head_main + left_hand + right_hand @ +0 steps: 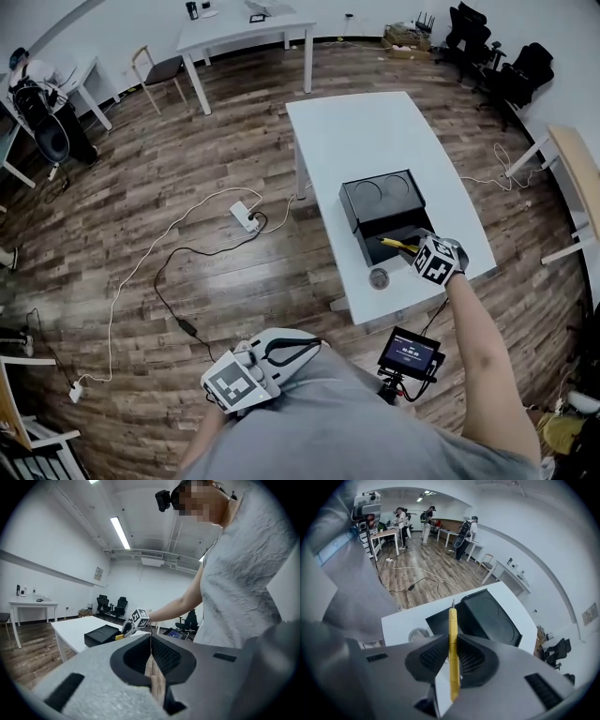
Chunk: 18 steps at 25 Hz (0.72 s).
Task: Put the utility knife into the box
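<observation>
My right gripper (419, 249) is shut on a yellow utility knife (453, 639), whose tip points out over the open black box (450, 619). In the head view the knife (398, 245) sticks out to the left, above the box's open compartment (394, 238); the box lid (381, 195) lies flat behind it. My left gripper (281, 354) hangs low by the person's hip, away from the table, its jaws shut with nothing between them. From the left gripper view the right gripper (136, 620) and the box (104, 634) show in the distance.
A small round metal piece (379, 277) lies on the white table (375, 131) next to the box's front left. A small screen on a stand (409, 352) sits below the table's near edge. Cables and a power strip (246, 217) cross the wooden floor at left.
</observation>
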{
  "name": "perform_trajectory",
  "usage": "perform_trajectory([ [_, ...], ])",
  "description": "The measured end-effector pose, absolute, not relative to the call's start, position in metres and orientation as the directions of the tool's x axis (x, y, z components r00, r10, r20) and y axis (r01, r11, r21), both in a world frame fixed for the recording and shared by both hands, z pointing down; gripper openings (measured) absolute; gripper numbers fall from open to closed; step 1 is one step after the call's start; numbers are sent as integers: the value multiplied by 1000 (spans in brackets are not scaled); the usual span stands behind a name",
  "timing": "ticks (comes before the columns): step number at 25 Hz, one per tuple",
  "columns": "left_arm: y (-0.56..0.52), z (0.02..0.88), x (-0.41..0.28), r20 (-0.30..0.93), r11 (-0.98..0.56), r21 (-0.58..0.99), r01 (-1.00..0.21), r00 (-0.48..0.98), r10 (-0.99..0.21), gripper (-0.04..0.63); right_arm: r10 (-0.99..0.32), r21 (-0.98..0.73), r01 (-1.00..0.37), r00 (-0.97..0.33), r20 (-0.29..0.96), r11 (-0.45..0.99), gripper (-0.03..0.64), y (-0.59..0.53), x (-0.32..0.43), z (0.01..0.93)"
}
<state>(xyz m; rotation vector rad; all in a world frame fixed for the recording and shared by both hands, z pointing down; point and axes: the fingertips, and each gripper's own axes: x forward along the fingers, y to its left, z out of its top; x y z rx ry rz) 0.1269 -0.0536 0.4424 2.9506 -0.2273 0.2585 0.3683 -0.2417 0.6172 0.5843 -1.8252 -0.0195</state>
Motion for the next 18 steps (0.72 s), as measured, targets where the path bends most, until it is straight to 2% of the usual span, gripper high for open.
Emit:
perform_trajectory([
  [10,-46,448,153,214,-944,213,-252,955,-207,17,-330,315,-105,-214,919,943,69,-251,370,653],
  [18,-40,467,161,262,-951,190,-242,946,-188,17,-304,309,-9,-214,928,951,70,-259,371,672],
])
